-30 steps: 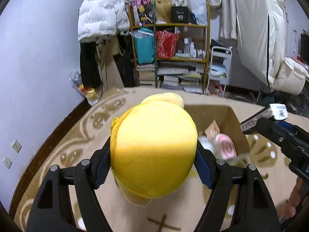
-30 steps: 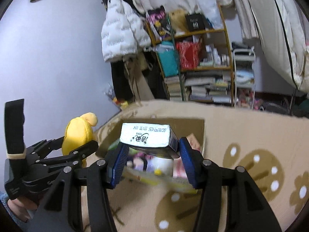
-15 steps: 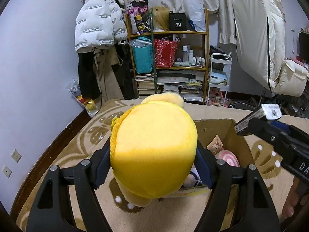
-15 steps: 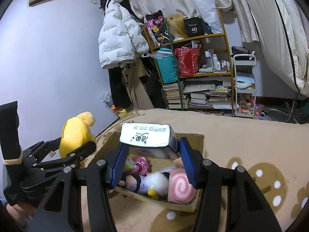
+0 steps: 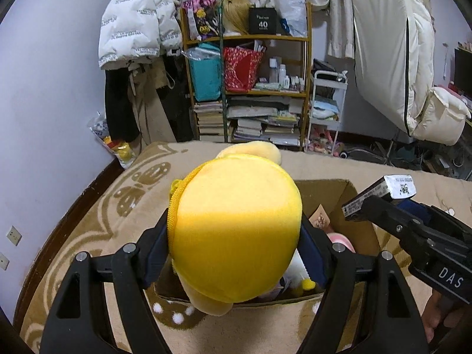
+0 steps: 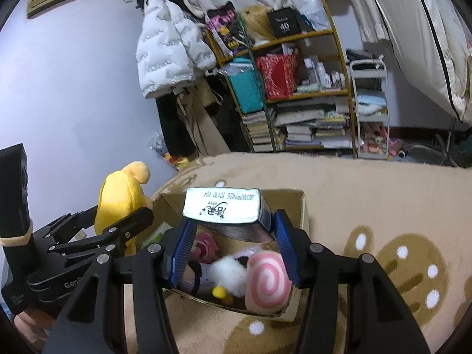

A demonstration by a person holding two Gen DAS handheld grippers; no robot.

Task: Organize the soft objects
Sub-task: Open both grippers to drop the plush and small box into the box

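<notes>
1. I am holding a yellow plush toy [image 5: 236, 236] in the left gripper [image 5: 236, 253]. It is rounded, with a short velvety nap and a yellow zipper running down its left seam. The blue pads are pressing on both its flanks, and the jaws are opening slightly while the toy is sitting between them.
2. I am carrying a tissue pack [image 6: 224, 209] in the right gripper [image 6: 233, 250]. It is a soft rectangular block in glossy film, white on the printed end and dark along the sides. The ribbed blue pads are clamping its lower part at a middling spread.
3. Both items are hanging over an open cardboard box [image 6: 301, 206] with matte brown walls and bent flaps.
4. Inside the box, a pink-and-white swirl cushion [image 6: 268, 283] is lying against the near wall, just beside a fluffy white toy [image 6: 228, 271] with a small yellow pom-pom. A pink plush [image 6: 203, 243] is sitting behind them.
5. The box is resting on a beige carpet [image 6: 383, 206] with brown patterns and white dots.
6. Beyond it, a wooden shelf [image 5: 250, 88] is standing against the wall, packed with books and bags.
</notes>
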